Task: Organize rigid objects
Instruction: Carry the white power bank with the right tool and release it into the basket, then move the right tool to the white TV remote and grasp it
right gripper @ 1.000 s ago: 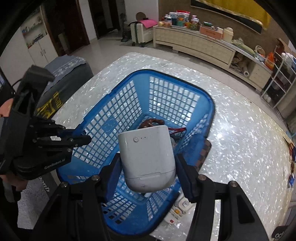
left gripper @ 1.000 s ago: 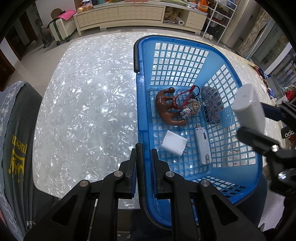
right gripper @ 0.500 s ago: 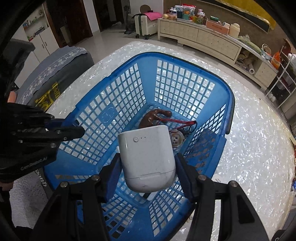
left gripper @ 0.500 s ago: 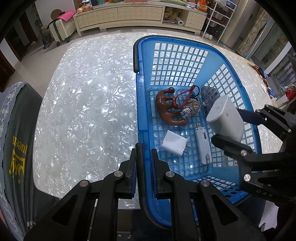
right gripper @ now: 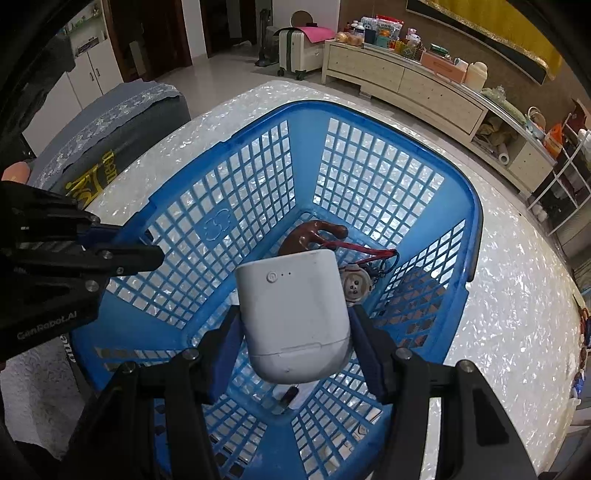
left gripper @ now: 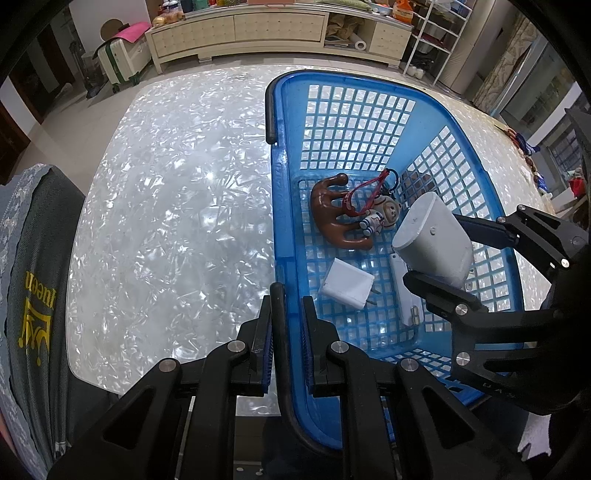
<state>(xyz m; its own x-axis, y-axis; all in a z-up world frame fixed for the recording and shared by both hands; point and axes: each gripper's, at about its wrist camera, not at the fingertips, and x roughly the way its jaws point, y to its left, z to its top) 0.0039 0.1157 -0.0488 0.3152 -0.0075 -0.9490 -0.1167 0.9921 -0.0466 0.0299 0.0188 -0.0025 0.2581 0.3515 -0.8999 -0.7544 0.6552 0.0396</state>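
A blue mesh basket (left gripper: 284, 177) stands on the pearly white table (left gripper: 177, 206). My left gripper (left gripper: 286, 317) is shut on the basket's near left rim. My right gripper (right gripper: 295, 332) is shut on a white power bank (right gripper: 293, 317) and holds it inside the basket above the floor; the power bank also shows in the left wrist view (left gripper: 432, 240). On the basket floor lie a brown curved toy (left gripper: 332, 218), an astronaut keychain with a red cord (left gripper: 376, 218), a white charger block (left gripper: 347, 284) and a white stick device (left gripper: 404, 291), partly hidden by the power bank.
A grey chair with yellow lettering (left gripper: 33, 295) stands at the table's left edge. A long cream sideboard (left gripper: 258, 33) and a suitcase (left gripper: 122, 59) stand beyond the table. Small items lie at the table's far right edge (left gripper: 524, 144).
My right gripper has carried the power bank over the basket's right wall and lower, deeper into the basket. The left gripper has kept hold of the rim without moving.
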